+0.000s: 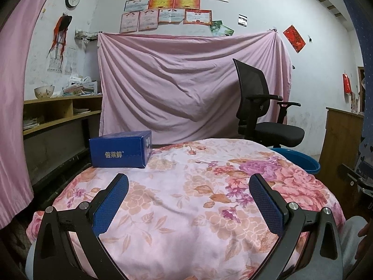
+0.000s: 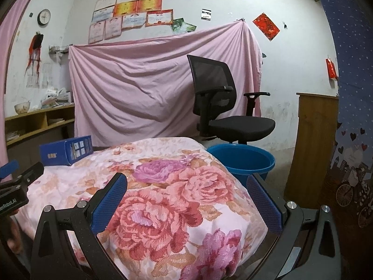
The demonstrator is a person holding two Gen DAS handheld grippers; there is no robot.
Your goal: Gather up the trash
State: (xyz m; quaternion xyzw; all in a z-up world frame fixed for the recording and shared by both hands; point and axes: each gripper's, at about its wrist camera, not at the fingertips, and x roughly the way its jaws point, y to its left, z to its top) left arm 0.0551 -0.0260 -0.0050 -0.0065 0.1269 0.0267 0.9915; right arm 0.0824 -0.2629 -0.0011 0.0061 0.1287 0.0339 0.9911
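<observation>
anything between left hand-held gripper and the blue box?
Nothing. In the left wrist view only bare floral cloth lies between the open left hand-held gripper and the blue box.

"倍莱鲜" on blue box [image 1: 120, 149]
</observation>
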